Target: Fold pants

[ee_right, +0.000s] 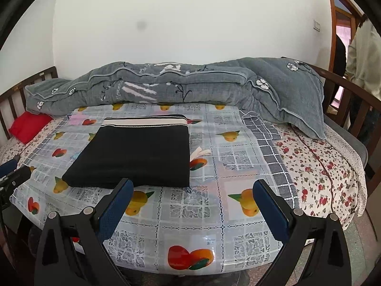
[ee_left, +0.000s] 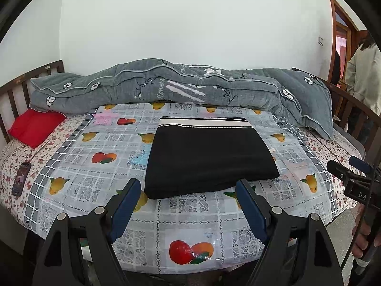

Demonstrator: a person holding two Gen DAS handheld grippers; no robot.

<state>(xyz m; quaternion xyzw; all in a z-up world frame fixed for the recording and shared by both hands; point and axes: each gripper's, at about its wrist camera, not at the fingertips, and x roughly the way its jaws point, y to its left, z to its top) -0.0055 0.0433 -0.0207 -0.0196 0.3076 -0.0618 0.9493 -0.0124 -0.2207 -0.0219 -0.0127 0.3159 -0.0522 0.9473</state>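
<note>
The black pants [ee_left: 207, 157] lie folded into a flat rectangle on the fruit-print plastic cover [ee_left: 190, 219] of the bed, their cream striped waistband at the far edge. In the right wrist view the pants [ee_right: 135, 152] sit left of centre, with a white drawstring [ee_right: 200, 153] poking out at their right side. My left gripper [ee_left: 188, 186] hovers just in front of the near edge of the pants, open, with nothing between its blue pads. My right gripper [ee_right: 193, 186] is open too, off the near right corner of the pants. The right gripper [ee_left: 352, 174] also shows at the left view's right edge.
A grey floral quilt [ee_left: 166, 85] is piled along the far side of the bed. A red pillow [ee_left: 35, 126] and a phone [ee_left: 21, 178] lie at the left. Wooden bed rails [ee_right: 352, 102] frame the sides. A person in a pale jacket [ee_right: 364, 59] stands by the doorway at right.
</note>
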